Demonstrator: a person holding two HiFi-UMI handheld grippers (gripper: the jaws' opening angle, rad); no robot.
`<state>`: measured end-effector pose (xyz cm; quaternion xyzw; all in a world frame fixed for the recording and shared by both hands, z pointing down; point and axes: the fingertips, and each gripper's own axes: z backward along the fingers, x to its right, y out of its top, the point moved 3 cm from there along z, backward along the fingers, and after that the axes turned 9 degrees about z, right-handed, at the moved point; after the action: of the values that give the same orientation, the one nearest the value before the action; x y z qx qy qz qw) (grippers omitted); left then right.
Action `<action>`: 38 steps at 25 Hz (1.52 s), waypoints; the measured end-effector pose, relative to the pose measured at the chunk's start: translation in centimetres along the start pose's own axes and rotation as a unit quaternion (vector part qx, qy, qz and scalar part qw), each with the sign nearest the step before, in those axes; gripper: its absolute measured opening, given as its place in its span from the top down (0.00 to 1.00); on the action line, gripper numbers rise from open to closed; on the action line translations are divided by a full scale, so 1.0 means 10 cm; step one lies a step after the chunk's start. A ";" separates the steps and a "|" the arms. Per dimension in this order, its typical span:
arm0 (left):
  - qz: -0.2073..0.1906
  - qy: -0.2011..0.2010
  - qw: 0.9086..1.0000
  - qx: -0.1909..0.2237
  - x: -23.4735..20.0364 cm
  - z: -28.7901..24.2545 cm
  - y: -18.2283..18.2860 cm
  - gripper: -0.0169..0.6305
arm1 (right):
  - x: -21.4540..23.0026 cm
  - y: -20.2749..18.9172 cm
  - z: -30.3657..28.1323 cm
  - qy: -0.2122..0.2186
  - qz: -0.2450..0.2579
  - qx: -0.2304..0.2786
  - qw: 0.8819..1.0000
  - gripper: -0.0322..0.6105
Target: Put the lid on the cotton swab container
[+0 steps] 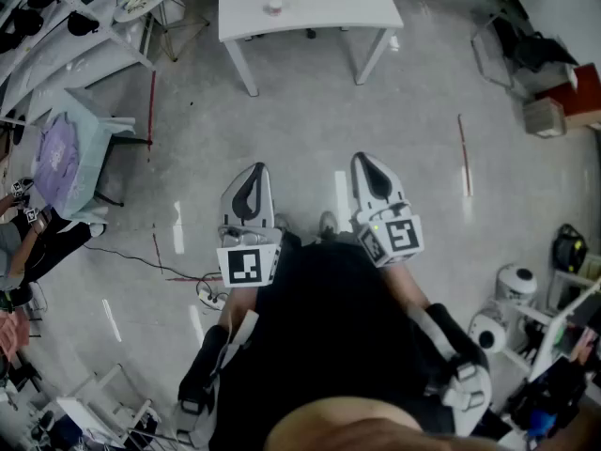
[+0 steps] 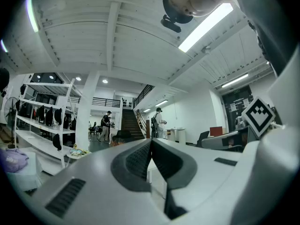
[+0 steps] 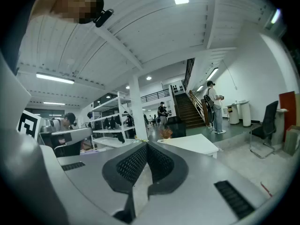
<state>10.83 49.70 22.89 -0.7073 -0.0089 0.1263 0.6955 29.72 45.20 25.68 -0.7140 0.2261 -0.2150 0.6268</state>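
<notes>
A person stood holding two grippers above a pale grey floor (image 1: 441,111). The left white-and-grey gripper (image 1: 254,172) had its jaws pressed together, with nothing between them. Ahead, well apart from both grippers, a small pale round object (image 1: 273,7), possibly the cotton swab container, sat on a white rectangular worktop (image 1: 319,12). No lid could be made out. The right white-and-grey gripper (image 1: 364,161) had its jaws together too, empty. Such a lid would probably be light, thin, slippery plastic, best pinched gently across its rim.
</notes>
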 end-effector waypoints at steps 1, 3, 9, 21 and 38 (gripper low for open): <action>-0.001 -0.001 1.000 0.000 0.00 0.00 0.00 0.97 | 0.00 0.00 -0.01 0.000 -0.001 0.001 1.000 0.94; -0.003 -0.001 1.000 0.001 0.00 -0.01 0.00 0.97 | 0.00 -0.01 -0.01 -0.001 0.000 0.001 1.000 0.94; 0.001 -0.001 1.000 0.005 -0.02 -0.01 -0.01 0.97 | 0.03 -0.04 0.00 -0.005 0.009 0.006 1.000 0.94; 0.004 0.003 1.000 0.006 -0.07 0.03 -0.01 0.97 | -0.01 -0.07 -0.08 0.000 -0.002 0.004 1.000 0.71; 0.014 -0.007 1.000 -0.007 -0.75 0.25 -0.09 0.97 | -0.54 -0.19 -0.43 -0.024 -0.004 -0.007 1.000 0.71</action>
<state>3.29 50.75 25.02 -0.7112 -0.0048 0.1410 0.6887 22.92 45.13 27.99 -0.7242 0.2096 -0.1988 0.6262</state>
